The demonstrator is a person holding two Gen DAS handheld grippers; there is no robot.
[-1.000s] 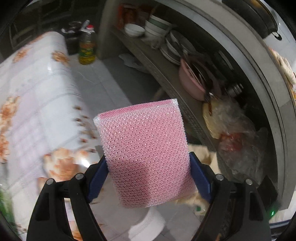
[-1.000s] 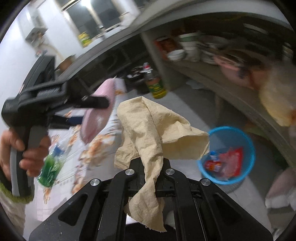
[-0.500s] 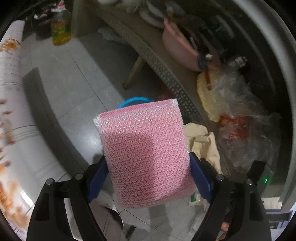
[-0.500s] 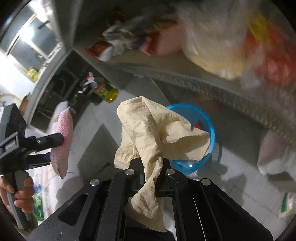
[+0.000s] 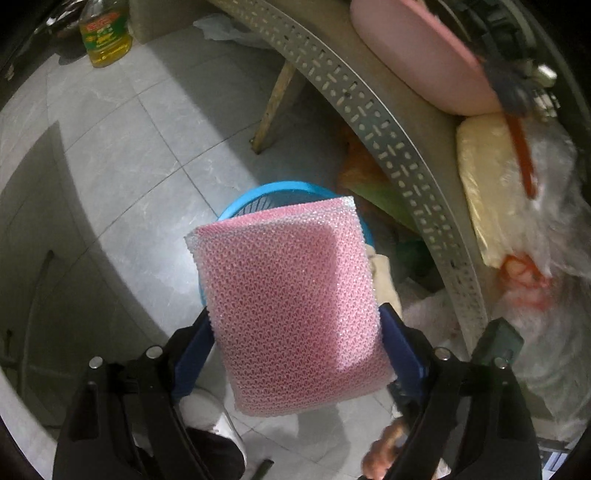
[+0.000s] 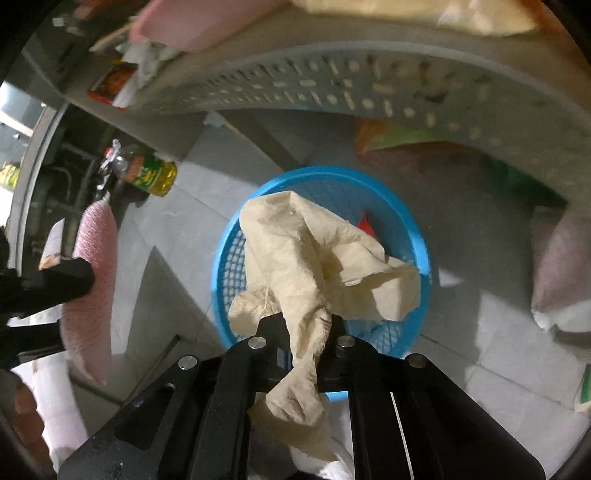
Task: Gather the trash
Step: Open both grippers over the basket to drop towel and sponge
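The left gripper (image 5: 295, 332), jaws opening, has a pink sponge (image 5: 291, 306) between its blue pads (image 5: 400, 343), which touch the sponge's sides. The right gripper (image 6: 301, 328), jaws opening, has a crumpled beige tissue (image 6: 314, 266) draped between its tips. Below both, at mid-frame, sits a blue basket (image 6: 417, 236) on the tiled floor (image 5: 122, 158). A perforated shelf edge (image 5: 369, 110) arcs across the upper right; an oil bottle (image 5: 105, 35) stands upper left.

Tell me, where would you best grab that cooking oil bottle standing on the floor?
Probably around the oil bottle at its labelled body, coming in level from the open tiled floor side. It stands upright with bare floor in front, while dark clutter sits close behind it.
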